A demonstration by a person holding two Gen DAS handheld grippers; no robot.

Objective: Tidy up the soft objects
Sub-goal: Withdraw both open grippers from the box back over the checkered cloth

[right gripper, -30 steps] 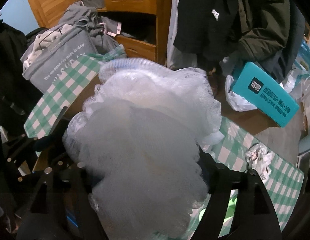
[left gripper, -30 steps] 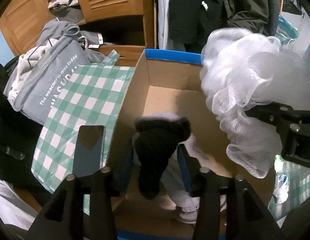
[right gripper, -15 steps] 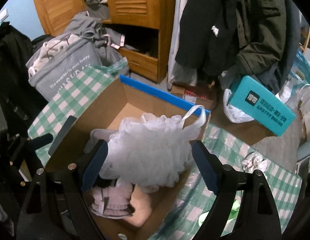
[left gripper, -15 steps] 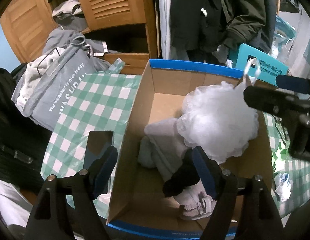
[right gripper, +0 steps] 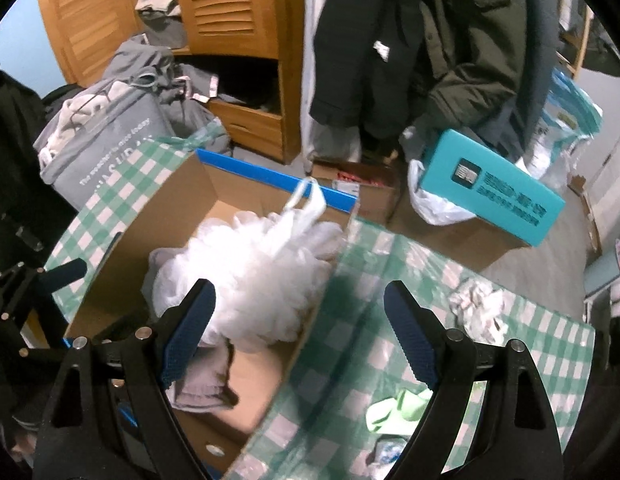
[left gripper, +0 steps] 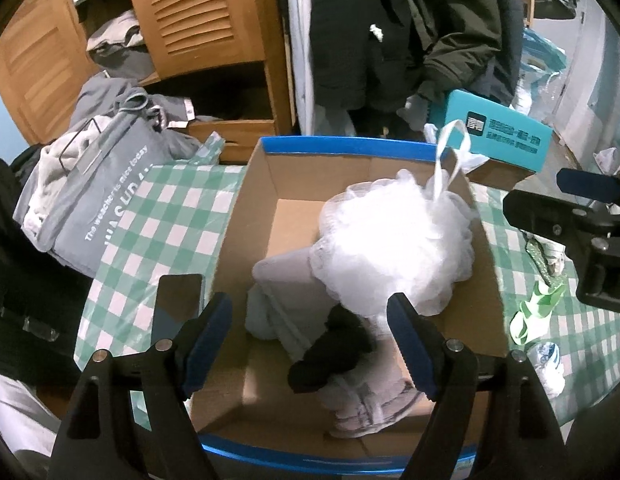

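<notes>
1. Soft things sit together inside an open cardboard box (left gripper: 253, 216) with a blue rim, its brown walls plain and its flaps cut square.
2. On top lies a white mesh bath sponge (left gripper: 394, 248), a frilly, puffy ball of gathered netting with a flat white loop (left gripper: 450, 152) standing up from it against the far wall.
3. Under and beside the sponge lies a folded grey cloth (left gripper: 277, 280), smooth and thick, and nearer the camera a ribbed pale knit piece (left gripper: 370, 404).
4. A black, fuzzy sock-like item (left gripper: 330, 356) lies across the grey cloth, touching the sponge's lower edge.
5. The left gripper (left gripper: 310, 336) hovers above the box with its blue ridged pads wide apart; its jaws have just been opening and nothing is pinched between them.
6. The right gripper (right gripper: 299, 332) is also spread wide after just opening, empty, over the box's right wall and the tablecloth.
7. The box rests on a green-and-white checked tablecloth (left gripper: 157, 224) of shiny plastic.
8. A dark flat phone (left gripper: 177, 304) lies on the tablecloth just beside the box's left wall.
9. A teal rectangular carton (right gripper: 490, 188) sits beyond the table.
</notes>
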